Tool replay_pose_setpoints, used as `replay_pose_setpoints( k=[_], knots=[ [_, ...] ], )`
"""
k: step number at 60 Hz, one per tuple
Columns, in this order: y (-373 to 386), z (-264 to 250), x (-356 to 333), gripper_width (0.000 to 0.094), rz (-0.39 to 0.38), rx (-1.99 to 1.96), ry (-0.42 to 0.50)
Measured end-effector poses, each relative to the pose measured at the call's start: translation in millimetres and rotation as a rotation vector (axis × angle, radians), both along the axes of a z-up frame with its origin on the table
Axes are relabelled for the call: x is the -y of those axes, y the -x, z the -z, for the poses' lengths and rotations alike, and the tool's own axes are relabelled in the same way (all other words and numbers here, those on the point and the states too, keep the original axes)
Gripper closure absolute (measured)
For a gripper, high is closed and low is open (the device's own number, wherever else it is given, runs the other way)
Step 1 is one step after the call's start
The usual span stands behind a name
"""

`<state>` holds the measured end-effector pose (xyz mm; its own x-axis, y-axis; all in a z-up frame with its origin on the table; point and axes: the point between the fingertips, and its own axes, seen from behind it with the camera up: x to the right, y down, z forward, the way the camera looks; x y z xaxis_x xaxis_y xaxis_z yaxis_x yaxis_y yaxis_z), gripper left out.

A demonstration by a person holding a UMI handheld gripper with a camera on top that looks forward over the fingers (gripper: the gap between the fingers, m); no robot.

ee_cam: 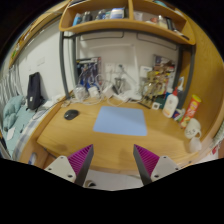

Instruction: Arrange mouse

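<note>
A small black mouse [71,114] lies on the wooden desk [100,143], just left of a light blue mouse mat [120,121]. My gripper [113,160] hovers over the desk's near edge, well short of both. Its two fingers with magenta pads [81,158] stand wide apart, open, with nothing between them. The mouse is ahead and to the left of the left finger.
Bottles and cups [176,104] crowd the desk's right side. Cluttered items [90,92] line the back wall under a wooden shelf [120,22]. A black chair [35,92] and bedding [14,118] sit to the left.
</note>
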<state>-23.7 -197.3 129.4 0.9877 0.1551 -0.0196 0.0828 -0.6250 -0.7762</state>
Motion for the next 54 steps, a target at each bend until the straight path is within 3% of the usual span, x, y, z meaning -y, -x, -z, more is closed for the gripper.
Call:
replay_pose_setpoints(
  k=[22,30,45,54],
  knots=[
    [212,79,-47,0.0122,-0.060,-0.093,0.148],
    [262,90,-95,0.0114,-0.035,-0.105,0.174],
    [298,106,-180,0.0139,0.084,-0.099,0.146],
    [314,119,-212,0.0136,0.093,-0.076,0.165]
  ],
)
